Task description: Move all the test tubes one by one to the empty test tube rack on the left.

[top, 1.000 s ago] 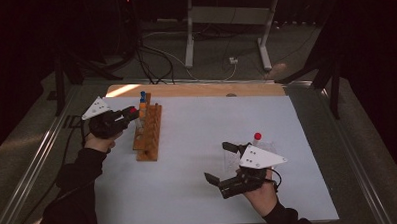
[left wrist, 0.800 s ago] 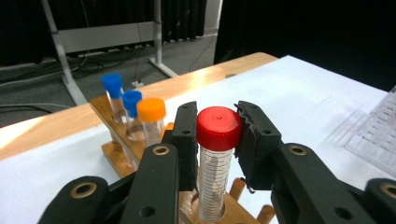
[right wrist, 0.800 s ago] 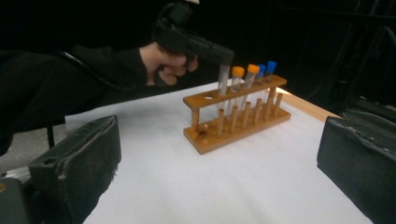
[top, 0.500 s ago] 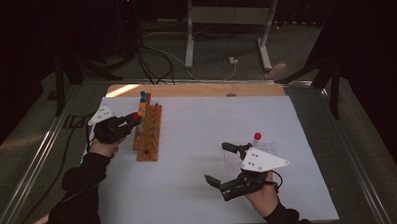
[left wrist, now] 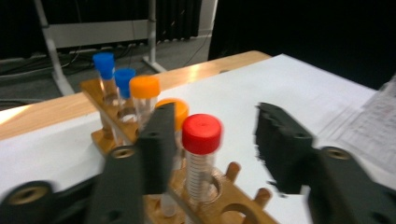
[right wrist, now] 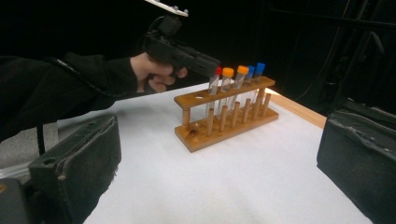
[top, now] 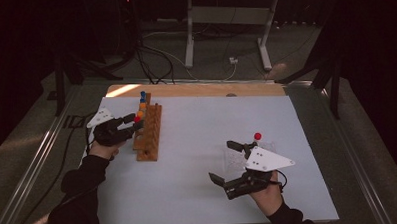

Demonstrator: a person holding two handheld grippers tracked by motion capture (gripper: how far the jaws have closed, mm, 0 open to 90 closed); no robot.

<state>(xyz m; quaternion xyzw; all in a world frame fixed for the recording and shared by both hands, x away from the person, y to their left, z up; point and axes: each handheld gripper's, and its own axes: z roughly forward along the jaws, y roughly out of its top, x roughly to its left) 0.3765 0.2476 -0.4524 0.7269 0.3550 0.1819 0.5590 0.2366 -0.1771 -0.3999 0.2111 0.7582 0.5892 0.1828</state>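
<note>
— What sort of room are we looking at here?

— A lab, set up as a recording space. See the wooden test tube rack [top: 148, 133] holding capped tubes, blue [left wrist: 103, 63], orange [left wrist: 144, 87] and red [left wrist: 201, 133], on a table covered in white [top: 198, 157].

— And around the table?

— Black curtains [top: 29, 53] on every side, cables [top: 154, 58] trailing over a grey carpet floor [top: 348, 152], and the legs of a grey metal stand [top: 228, 21] behind. Bare, dark, functional: a test bench, not a home.
</note>
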